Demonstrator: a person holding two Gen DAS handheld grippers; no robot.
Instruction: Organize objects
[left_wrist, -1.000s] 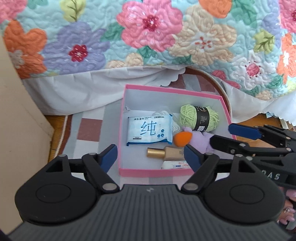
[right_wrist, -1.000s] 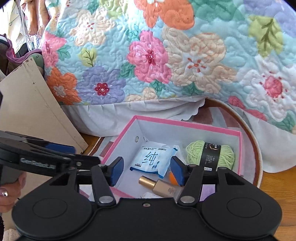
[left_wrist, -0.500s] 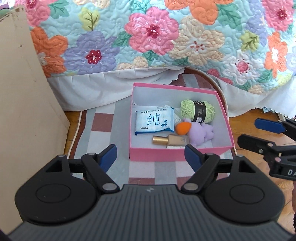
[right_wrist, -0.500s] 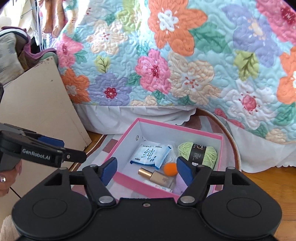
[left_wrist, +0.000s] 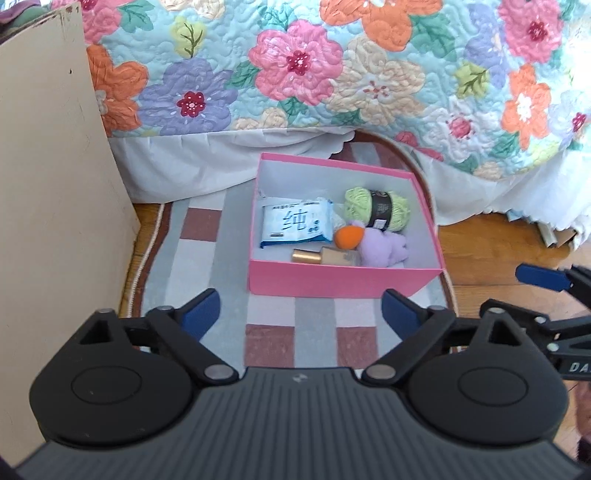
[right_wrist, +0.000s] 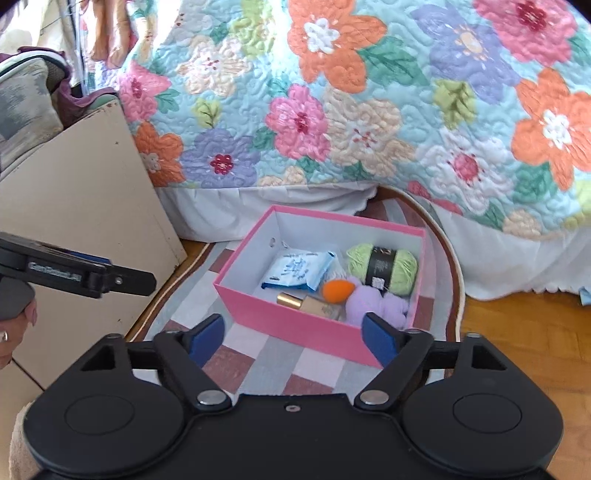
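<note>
**A:** Looking down from the left wrist camera, what sits ahead?

**B:** A pink box (left_wrist: 345, 282) with a white inside stands open on a checked rug (left_wrist: 207, 258) of grey, white and brown squares, just in front of a bed draped in a flowered quilt (left_wrist: 332, 74). The far end of the box is close to the quilt's white frill.

**A:** What lies in the box?

**B:** A blue and white tissue pack (left_wrist: 293, 223) lies at the left. A ball of green yarn (left_wrist: 376, 206) with a black band lies at the back right. In front of the yarn is a soft purple toy (left_wrist: 382, 247), with an orange sponge (left_wrist: 349, 236) touching its left side. A gold bottle (left_wrist: 325, 256) lies on its side along the near wall.

**A:** And the grippers?

**B:** The left gripper (left_wrist: 299, 314) hangs over the rug, short of the box, its blue-padded jaws spread wide and opening further, with nothing between them. The right gripper (right_wrist: 293, 338) is likewise wide and opening, empty, with the near corner of the box showing beyond its jaws. Neither touches the box. Each gripper shows at the edge of the other's view.

**A:** Anything else nearby?

**B:** A beige panel (left_wrist: 48, 206) stands to the left of the rug, and bare wooden floor (left_wrist: 491, 243) shows at the right.
</note>
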